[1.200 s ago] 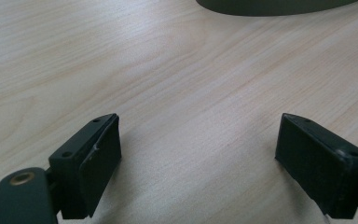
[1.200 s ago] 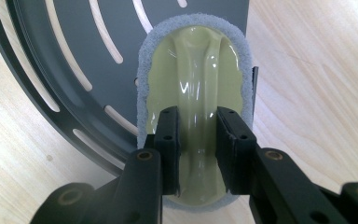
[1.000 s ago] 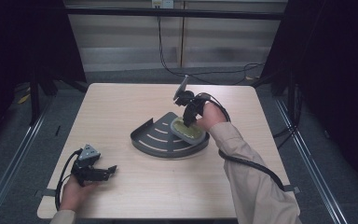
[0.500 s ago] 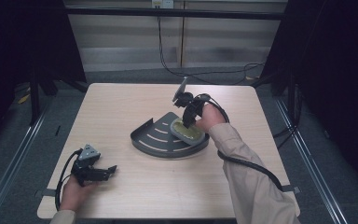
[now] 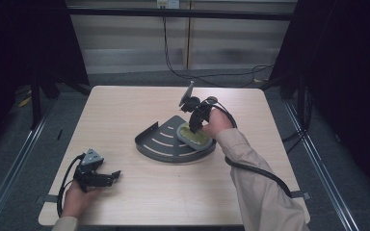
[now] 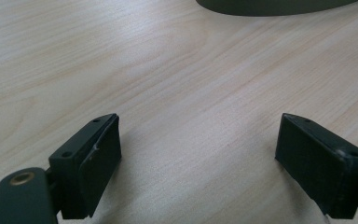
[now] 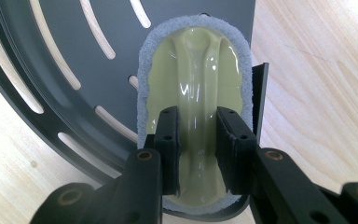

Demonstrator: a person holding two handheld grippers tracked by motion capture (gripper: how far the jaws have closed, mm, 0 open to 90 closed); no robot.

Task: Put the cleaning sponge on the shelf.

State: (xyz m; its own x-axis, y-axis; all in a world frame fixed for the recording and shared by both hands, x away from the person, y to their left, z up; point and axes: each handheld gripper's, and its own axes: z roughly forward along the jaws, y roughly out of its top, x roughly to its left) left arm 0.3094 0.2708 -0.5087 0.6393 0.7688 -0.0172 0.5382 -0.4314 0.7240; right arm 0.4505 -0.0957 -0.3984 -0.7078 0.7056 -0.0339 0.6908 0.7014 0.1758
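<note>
A dark grey slotted rack shaped like a quarter circle (image 5: 161,142) (image 7: 74,42) lies at the middle of the wooden table. On its right part rests an oval scrubber (image 5: 192,135) (image 7: 196,84) with a pale green plastic grip and a grey-white pad. My right gripper (image 5: 193,126) (image 7: 198,149) points down at it and is shut on the raised green ridge of the grip. My left gripper (image 5: 112,177) (image 6: 198,163) lies low over bare wood near the front left of the table, jaws wide apart with nothing between them.
The wooden table (image 5: 125,106) has bare room behind and to the left of the rack. The rack's near edge (image 6: 270,5) shows at the top of the left gripper view. Cables (image 5: 207,72) run across the floor behind the table, with dark curtains at both sides.
</note>
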